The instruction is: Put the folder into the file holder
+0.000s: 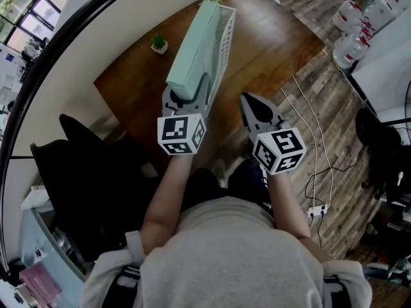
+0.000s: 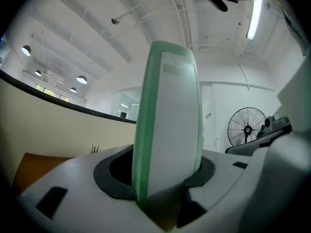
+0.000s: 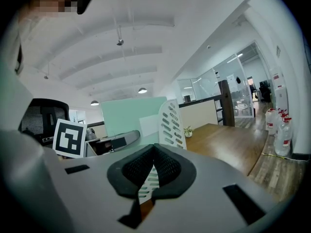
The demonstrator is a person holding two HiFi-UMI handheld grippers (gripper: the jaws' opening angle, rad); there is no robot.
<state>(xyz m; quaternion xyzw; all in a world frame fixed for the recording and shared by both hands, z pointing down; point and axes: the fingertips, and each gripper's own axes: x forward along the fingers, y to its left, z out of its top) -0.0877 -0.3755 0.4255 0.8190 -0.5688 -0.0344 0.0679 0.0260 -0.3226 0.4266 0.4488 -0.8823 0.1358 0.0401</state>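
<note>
On the left gripper (image 1: 187,96), the fingers (image 2: 116,178) are spread loosely round the near edge of the mint folder (image 1: 192,50), which is stood in the white file holder (image 1: 226,37). The right gripper (image 1: 257,108) is held clear, fingers (image 3: 167,166) pressed together, open worktop (image 1: 273,50) left on that side.

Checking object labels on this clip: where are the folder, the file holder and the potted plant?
folder (image 1: 192,50): head view, mint-green broad side.
file holder (image 1: 225,34): head view, white slotted right wall.
potted plant (image 1: 158,42): head view, green leaves.

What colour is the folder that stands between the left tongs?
The folder is pale mint green; the head view shows it best.
</note>
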